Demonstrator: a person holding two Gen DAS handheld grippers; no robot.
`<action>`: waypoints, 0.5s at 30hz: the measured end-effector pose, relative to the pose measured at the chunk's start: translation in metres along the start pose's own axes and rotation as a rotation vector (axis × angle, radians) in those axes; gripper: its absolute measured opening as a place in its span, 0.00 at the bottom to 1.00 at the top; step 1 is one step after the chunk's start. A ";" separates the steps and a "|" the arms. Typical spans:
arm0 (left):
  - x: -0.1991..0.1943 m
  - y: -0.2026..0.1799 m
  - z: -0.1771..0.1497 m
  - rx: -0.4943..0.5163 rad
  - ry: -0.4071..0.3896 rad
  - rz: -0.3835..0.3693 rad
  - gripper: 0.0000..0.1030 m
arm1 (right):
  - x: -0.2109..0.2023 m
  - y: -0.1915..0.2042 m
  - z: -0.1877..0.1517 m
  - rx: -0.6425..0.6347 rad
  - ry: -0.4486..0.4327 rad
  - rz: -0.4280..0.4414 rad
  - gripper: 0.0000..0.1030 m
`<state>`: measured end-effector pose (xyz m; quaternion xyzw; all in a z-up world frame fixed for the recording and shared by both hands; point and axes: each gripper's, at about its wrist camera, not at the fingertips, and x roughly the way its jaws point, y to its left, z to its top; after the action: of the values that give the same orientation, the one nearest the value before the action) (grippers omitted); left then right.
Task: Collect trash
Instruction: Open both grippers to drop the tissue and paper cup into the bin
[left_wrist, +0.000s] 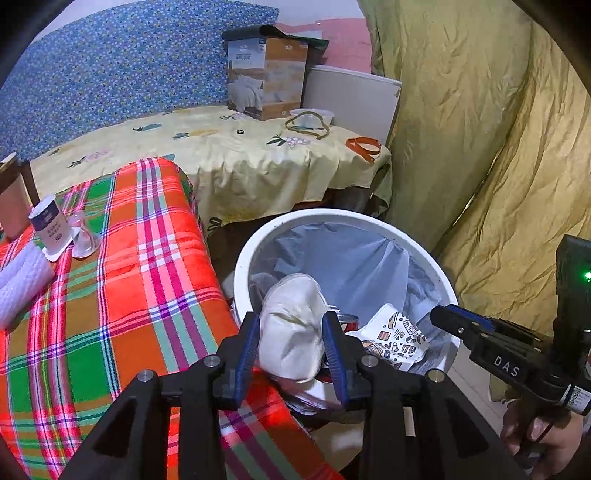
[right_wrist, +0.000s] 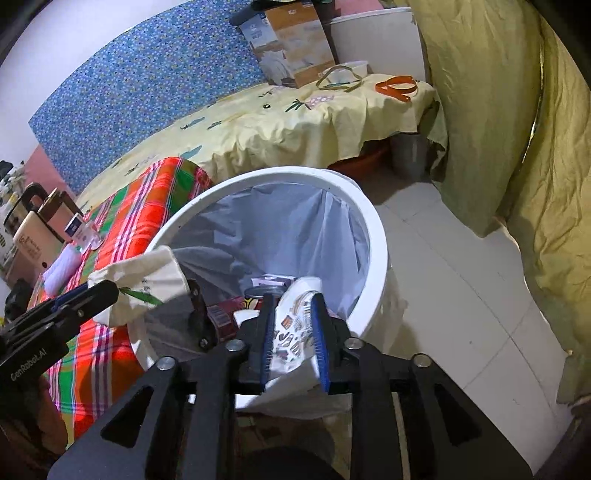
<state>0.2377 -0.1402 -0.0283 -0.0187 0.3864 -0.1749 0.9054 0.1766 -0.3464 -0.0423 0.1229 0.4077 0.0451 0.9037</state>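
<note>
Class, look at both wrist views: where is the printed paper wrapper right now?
The printed paper wrapper sits between the right hand-held gripper's blue pads, over the near rim of the white bin. In the left wrist view it lies right of the cream bag.

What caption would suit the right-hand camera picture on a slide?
Right tongs hold a patterned paper wrapper over the lined white bin, beside the left tongs' cream packet.

The right tool (right_wrist: 293, 339) hangs over the white bin (right_wrist: 376, 236) with a printed paper wrapper (right_wrist: 291, 332) between its blue pads. At the left, the left tool (right_wrist: 110, 295) has a cream pouch (right_wrist: 147, 284) at its tip above the bin's rim, beside the plaid blanket (right_wrist: 122, 229).
</note>
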 end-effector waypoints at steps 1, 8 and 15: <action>-0.002 0.001 0.000 -0.003 -0.005 -0.002 0.34 | -0.002 0.000 0.000 0.000 -0.003 0.000 0.28; -0.022 0.008 0.000 -0.025 -0.043 -0.002 0.37 | -0.009 0.008 0.001 -0.008 -0.016 0.018 0.29; -0.033 0.021 -0.013 -0.047 -0.036 0.034 0.37 | -0.009 0.023 -0.001 -0.048 -0.004 0.051 0.29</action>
<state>0.2138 -0.1077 -0.0179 -0.0365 0.3741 -0.1501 0.9144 0.1702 -0.3253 -0.0304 0.1115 0.4016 0.0776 0.9057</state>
